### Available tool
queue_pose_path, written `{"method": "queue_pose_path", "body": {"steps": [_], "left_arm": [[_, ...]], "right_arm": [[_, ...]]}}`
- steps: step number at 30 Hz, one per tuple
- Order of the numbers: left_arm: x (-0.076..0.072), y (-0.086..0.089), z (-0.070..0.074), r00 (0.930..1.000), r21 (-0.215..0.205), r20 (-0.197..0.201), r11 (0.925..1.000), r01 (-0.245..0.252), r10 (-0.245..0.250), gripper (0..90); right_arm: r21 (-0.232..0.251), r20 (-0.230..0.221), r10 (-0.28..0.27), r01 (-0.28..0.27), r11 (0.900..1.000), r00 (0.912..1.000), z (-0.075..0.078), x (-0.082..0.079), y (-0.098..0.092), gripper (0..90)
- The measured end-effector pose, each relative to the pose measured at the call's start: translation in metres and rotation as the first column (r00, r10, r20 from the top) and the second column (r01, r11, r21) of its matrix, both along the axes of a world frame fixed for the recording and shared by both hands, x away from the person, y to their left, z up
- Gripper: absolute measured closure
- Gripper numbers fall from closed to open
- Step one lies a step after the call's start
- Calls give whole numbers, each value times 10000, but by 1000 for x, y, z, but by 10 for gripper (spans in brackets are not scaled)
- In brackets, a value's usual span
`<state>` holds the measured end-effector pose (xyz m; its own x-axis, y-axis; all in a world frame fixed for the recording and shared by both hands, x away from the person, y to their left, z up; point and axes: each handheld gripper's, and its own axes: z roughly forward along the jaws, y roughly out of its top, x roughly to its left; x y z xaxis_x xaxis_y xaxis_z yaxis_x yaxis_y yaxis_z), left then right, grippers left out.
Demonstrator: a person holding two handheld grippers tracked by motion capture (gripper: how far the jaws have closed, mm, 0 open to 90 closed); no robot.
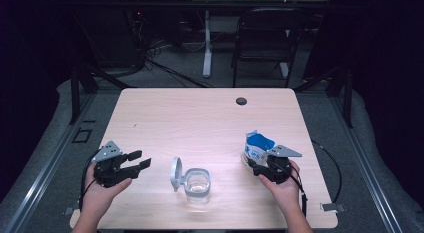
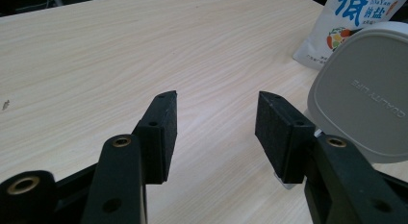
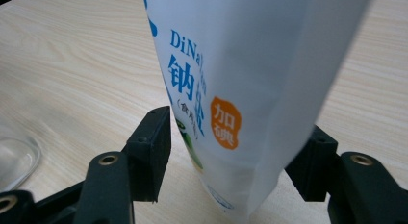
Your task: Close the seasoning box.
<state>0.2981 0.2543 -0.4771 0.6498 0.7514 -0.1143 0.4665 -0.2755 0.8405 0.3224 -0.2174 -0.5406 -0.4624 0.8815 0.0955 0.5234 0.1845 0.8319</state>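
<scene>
A white and blue salt bag stands upright on the table's right side, its top torn open. My right gripper sits around its lower part. In the right gripper view the bag stands between the jaws; a small gap shows at the left pad, and the right pad is partly hidden behind the bag. A clear container with its grey hinged lid flipped up stands near the front middle. My left gripper rests open at the left with nothing between its fingers, and the lid is just to its right.
The wooden table has a dark cable hole near its far edge. A black chair and a desk leg stand behind the table. Cables trail from both grippers over the front corners.
</scene>
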Motion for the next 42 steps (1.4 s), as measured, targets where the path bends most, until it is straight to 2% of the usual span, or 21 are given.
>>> {"method": "queue_pose_path", "body": {"steps": [8,15,26,35,42], "left_arm": [[0,1,0,10000,-32,-36,10000,-15,14,506],[0,1,0,10000,-7,-52,10000,-6,6,506],[1,3,-1,10000,-45,-19,10000,-63,63,506],[1,3,0,9999,-87,-32,9999,-98,98,506],[0,3,0,10000,-81,-21,9999,-90,90,506]], "right_arm": [[70,302,-65,63,10000,9995,-2,3,2,387],[-77,417,-16,19,10000,9991,-2,3,3,463],[-147,364,190,-184,9997,9992,-1,2,0,504],[-342,382,734,-721,9968,9966,1,-9,1,524],[-341,381,926,-913,9952,9950,1,-18,-2,525]]}}
